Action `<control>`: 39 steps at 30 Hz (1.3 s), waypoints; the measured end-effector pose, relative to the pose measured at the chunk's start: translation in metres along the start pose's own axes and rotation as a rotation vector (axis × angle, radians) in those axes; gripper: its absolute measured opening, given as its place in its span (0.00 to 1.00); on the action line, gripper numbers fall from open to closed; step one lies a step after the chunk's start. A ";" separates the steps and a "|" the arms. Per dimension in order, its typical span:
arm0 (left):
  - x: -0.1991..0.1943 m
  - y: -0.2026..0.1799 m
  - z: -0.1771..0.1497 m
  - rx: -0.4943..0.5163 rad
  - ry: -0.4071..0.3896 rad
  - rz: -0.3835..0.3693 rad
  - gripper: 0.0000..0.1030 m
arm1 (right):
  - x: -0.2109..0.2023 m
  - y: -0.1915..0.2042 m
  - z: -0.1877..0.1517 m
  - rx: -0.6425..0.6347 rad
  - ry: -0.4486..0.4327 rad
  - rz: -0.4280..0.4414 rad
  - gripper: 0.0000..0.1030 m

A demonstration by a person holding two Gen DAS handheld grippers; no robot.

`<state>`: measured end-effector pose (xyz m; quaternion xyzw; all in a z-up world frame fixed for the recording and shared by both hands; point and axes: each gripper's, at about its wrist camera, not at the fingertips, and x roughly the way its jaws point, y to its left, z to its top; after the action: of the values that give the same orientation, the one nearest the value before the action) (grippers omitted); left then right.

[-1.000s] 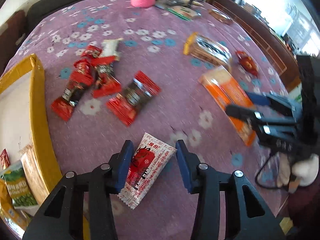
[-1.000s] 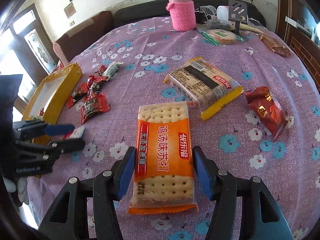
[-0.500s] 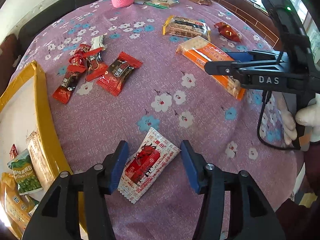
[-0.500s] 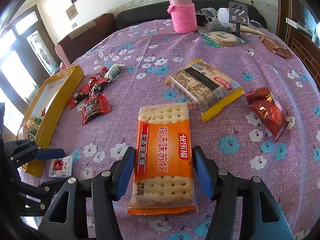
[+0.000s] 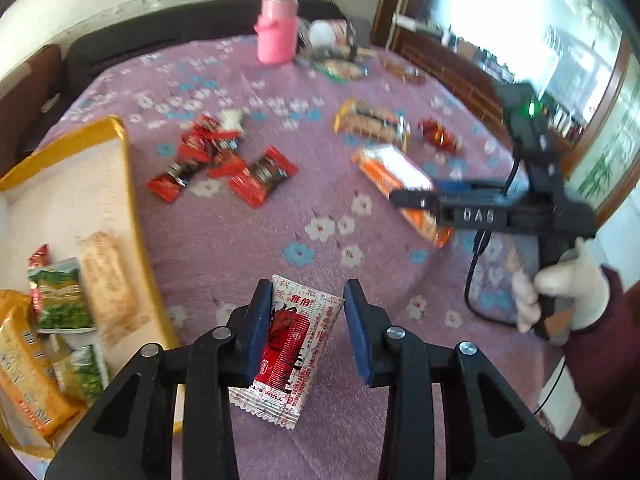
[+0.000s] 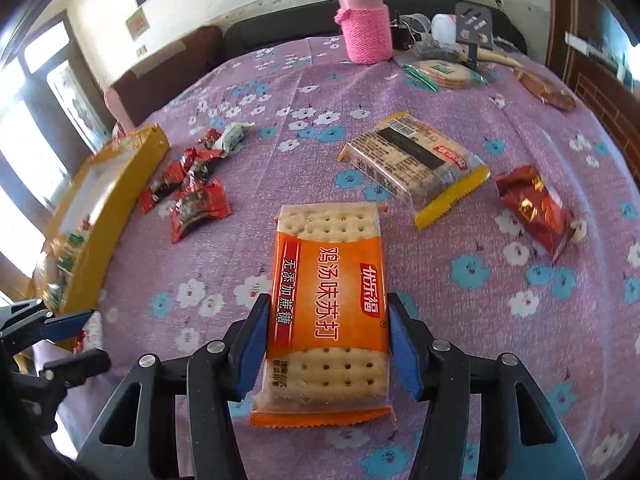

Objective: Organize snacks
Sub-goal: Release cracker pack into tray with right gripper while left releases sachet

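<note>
My left gripper (image 5: pixel 307 334) holds a red and white snack sachet (image 5: pixel 294 350) between its blue pads, lifted above the purple flowered cloth, just right of the yellow box (image 5: pixel 132 216). The sachet touches the left pad; a gap shows at the right pad. My right gripper (image 6: pixel 326 346) is closed around an orange cracker pack (image 6: pixel 328 296) that lies on the cloth. The right gripper also shows in the left wrist view (image 5: pixel 416 200), over the same orange pack (image 5: pixel 400 176).
The yellow box holds several green and orange packets (image 5: pixel 60 300). Red candy wrappers (image 6: pixel 192 192) lie near the box. A yellow-edged biscuit pack (image 6: pixel 416 164), a red foil packet (image 6: pixel 532 204) and a pink flask (image 6: pixel 364 20) stand farther back.
My left gripper has tilted up and lifted with the sachet, its pads closer together, and sits nearer the yellow box. My right gripper stays around the orange pack.
</note>
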<state>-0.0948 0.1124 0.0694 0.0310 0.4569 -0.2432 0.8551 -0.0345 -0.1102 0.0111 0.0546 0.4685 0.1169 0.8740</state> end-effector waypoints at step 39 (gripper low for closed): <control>-0.040 0.282 0.004 -0.714 -0.167 0.116 0.50 | 0.103 0.286 0.084 -0.144 0.146 0.385 0.56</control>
<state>0.0146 0.3752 0.0557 -0.2632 0.4392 -0.0213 0.8587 0.0470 0.1938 0.0330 0.0718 0.5019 0.3183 0.8010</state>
